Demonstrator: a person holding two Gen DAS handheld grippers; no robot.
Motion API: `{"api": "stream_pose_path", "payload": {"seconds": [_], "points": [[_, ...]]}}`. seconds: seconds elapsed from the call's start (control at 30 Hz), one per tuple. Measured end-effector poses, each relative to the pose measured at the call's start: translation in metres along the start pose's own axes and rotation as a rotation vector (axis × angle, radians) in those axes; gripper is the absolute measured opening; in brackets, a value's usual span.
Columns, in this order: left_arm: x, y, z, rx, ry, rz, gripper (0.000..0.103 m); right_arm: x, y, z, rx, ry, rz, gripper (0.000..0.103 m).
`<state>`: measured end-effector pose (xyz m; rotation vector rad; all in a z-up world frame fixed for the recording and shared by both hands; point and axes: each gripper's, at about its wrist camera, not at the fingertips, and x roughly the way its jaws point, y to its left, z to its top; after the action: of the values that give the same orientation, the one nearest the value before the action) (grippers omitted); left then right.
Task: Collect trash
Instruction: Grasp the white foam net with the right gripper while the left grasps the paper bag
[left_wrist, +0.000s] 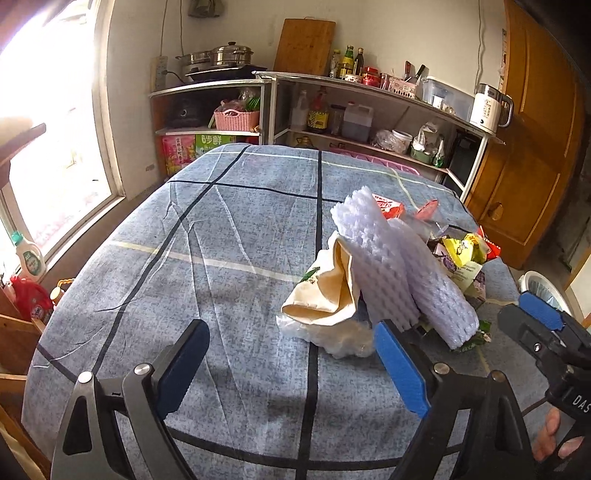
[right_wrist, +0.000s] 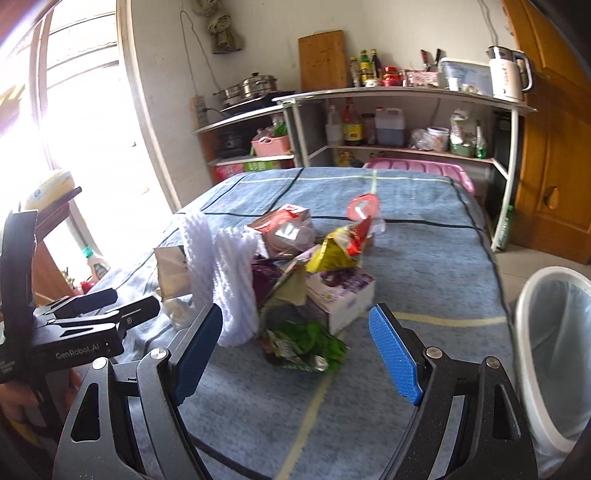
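Observation:
A heap of trash lies on the table with the blue-grey checked cloth (left_wrist: 221, 240): white foam nets (left_wrist: 384, 266), a beige paper bag (left_wrist: 325, 291), crumpled clear plastic (left_wrist: 343, 339) and a yellow wrapper (left_wrist: 461, 247). My left gripper (left_wrist: 291, 326) stands open just short of the bag and plastic, touching neither. In the right wrist view my right gripper (right_wrist: 295, 312) is open, its fingers either side of a green wrapper (right_wrist: 306, 343) and a white-and-purple box (right_wrist: 343, 295), above them. A yellow-red snack bag (right_wrist: 340, 247) and a red-white carton (right_wrist: 288, 221) lie behind.
A white bin with a liner (right_wrist: 554, 332) stands on the floor off the table's right edge. Metal shelves (right_wrist: 406, 96) with bottles, pots and a kettle line the far wall. A wooden door (right_wrist: 554, 147) is at right, a bright window (left_wrist: 55, 129) at left.

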<state>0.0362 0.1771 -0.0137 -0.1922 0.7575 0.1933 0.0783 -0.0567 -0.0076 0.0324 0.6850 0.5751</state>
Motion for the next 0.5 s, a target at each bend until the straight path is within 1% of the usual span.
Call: {"api": "stream_pose_path", "payload": {"seconds": [0.07,0.17,0.27,0.37,0.4,0.47,0.5], "points": [[0.001,0.005,0.004,-0.005,-0.005,-0.012,0.091,0.01,0.002,0.002,0.006,0.025,0.044,0.074],[0.01,0.008,0.008,-0.002,0.006,-0.037,0.091,0.025,0.009,0.003,-0.01,0.06,0.063,0.068],[0.016,0.007,0.012,0.011,0.007,-0.044,0.091,0.033,0.015,0.002,-0.041,0.091,0.086,0.063],[0.024,0.008,0.016,0.019,0.014,-0.048,0.091,0.039,0.016,0.003,-0.044,0.107,0.117,0.054],[0.025,0.008,0.017,0.024,0.014,-0.051,0.091,0.042,0.015,0.003,-0.042,0.116,0.129,0.05],[0.029,0.005,0.02,0.038,0.017,-0.065,0.091,0.045,0.017,0.003,-0.043,0.117,0.141,0.048],[0.031,0.005,0.021,0.042,0.02,-0.069,0.091,0.045,0.018,0.002,-0.046,0.119,0.143,0.044]]}}
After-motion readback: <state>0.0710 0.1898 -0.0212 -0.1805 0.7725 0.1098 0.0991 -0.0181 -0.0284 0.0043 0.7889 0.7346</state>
